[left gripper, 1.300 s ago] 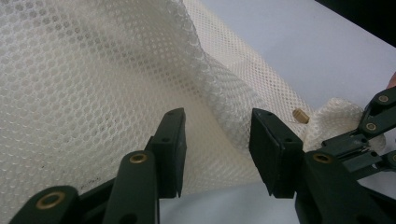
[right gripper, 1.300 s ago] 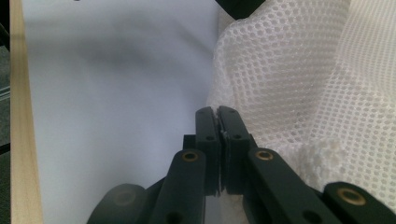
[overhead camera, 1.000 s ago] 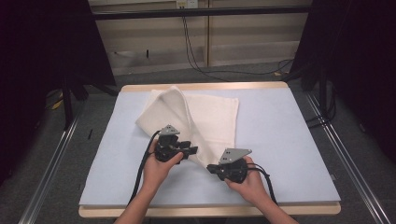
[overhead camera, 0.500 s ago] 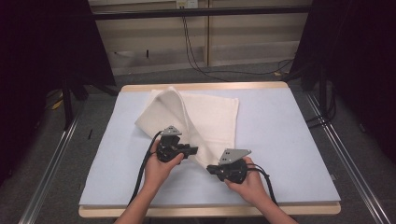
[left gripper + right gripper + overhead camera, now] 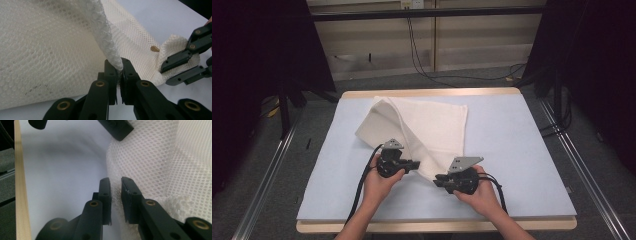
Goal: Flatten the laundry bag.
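One white mesh cloth (image 5: 427,125), two hand-held grippers, and one table (image 5: 522,145) covered by one pale blue mat (image 5: 507,125)

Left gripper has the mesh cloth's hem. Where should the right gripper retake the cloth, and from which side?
Take the near corner of the mesh cloth, where the right gripper has just been opening with a thin edge between its pads. Come in level from the right: that corner lies flat, facing it, while the left gripper clamps the raised fold.

A lab-style recording bay: a table (image 5: 532,150) under a pale blue mat stands on grey carpet (image 5: 272,200), flanked by black curtains (image 5: 257,60) and metal floor rails (image 5: 262,185). Cables (image 5: 422,55) hang down a beige panelled wall (image 5: 472,45) behind a black crossbar (image 5: 427,13).
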`<state>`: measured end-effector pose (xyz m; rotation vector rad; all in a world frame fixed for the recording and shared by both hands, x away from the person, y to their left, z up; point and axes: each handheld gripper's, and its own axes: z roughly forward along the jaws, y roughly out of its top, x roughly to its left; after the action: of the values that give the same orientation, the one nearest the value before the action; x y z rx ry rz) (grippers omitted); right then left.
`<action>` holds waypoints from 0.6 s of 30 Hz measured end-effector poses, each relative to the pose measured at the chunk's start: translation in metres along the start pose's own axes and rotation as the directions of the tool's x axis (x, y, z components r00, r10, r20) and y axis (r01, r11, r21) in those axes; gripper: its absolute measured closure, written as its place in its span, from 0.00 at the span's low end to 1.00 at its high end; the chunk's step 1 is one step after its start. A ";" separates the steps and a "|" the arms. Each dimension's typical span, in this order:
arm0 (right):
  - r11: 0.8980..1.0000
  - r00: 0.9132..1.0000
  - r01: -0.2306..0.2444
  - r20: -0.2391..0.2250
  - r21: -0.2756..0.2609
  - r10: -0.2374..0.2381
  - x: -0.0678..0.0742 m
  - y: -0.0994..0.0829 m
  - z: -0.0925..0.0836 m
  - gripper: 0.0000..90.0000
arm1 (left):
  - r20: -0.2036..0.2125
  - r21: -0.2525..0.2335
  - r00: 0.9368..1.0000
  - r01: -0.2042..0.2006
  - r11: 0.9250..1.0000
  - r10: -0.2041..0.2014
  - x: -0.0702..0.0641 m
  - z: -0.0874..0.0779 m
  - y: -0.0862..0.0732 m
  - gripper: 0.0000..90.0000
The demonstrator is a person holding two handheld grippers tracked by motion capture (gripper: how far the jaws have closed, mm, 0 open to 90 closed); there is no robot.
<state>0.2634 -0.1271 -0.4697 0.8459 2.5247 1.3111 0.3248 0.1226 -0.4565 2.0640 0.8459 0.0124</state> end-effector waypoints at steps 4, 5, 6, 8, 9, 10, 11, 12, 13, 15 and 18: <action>1.000 1.000 -0.021 -0.002 -0.023 0.021 -0.005 0.006 -0.009 0.74 | -0.012 -0.003 1.000 -0.006 1.000 0.006 -0.001 -0.002 -0.002 0.95; 1.000 1.000 -0.021 -0.002 -0.023 0.021 -0.005 0.006 -0.009 0.74 | -0.011 -0.005 1.000 -0.006 1.000 0.006 -0.001 -0.003 -0.002 0.95; 0.998 0.999 -0.035 -0.007 -0.046 0.034 -0.010 0.009 -0.014 0.70 | -0.014 -0.010 1.000 -0.005 1.000 0.005 -0.001 -0.003 -0.003 0.95; 0.998 0.999 -0.037 0.005 -0.059 0.037 -0.014 0.010 -0.020 0.67 | -0.025 -0.009 1.000 -0.015 1.000 0.014 -0.002 -0.004 -0.004 0.95; 0.997 0.999 -0.041 0.011 -0.066 0.042 -0.016 0.011 -0.023 0.66 | -0.026 -0.008 1.000 -0.014 1.000 0.014 -0.003 -0.004 -0.004 0.95; 0.997 0.999 -0.041 0.011 -0.066 0.042 -0.016 0.011 -0.023 0.66 | -0.026 -0.008 1.000 -0.014 1.000 0.014 -0.003 -0.004 -0.004 0.95; 0.996 0.998 -0.050 0.022 -0.076 0.052 -0.019 0.011 -0.026 0.65 | -0.029 -0.010 1.000 -0.012 1.000 0.012 -0.003 -0.004 -0.005 0.95; 0.995 0.998 -0.058 0.026 -0.080 0.061 -0.022 0.011 -0.028 0.63 | -0.031 -0.008 0.999 -0.012 1.000 0.012 -0.003 -0.005 -0.005 0.95; 0.994 0.997 -0.067 0.031 -0.087 0.070 -0.025 0.011 -0.030 0.61 | -0.033 -0.003 0.999 -0.016 1.000 0.015 -0.003 -0.005 -0.005 0.95; 0.993 0.995 -0.081 0.057 -0.083 0.086 -0.030 0.009 -0.032 0.59 | -0.028 -0.003 1.000 -0.007 1.000 0.007 -0.003 -0.005 -0.006 0.95; 0.992 0.992 -0.096 0.075 -0.079 0.102 -0.037 0.006 -0.032 0.59 | -0.030 -0.001 0.999 -0.012 1.000 0.012 -0.004 -0.007 -0.007 0.95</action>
<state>0.2839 -0.1672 -0.4499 0.9986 2.3847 1.3647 0.3158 0.1276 -0.4559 2.0723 0.8511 0.0502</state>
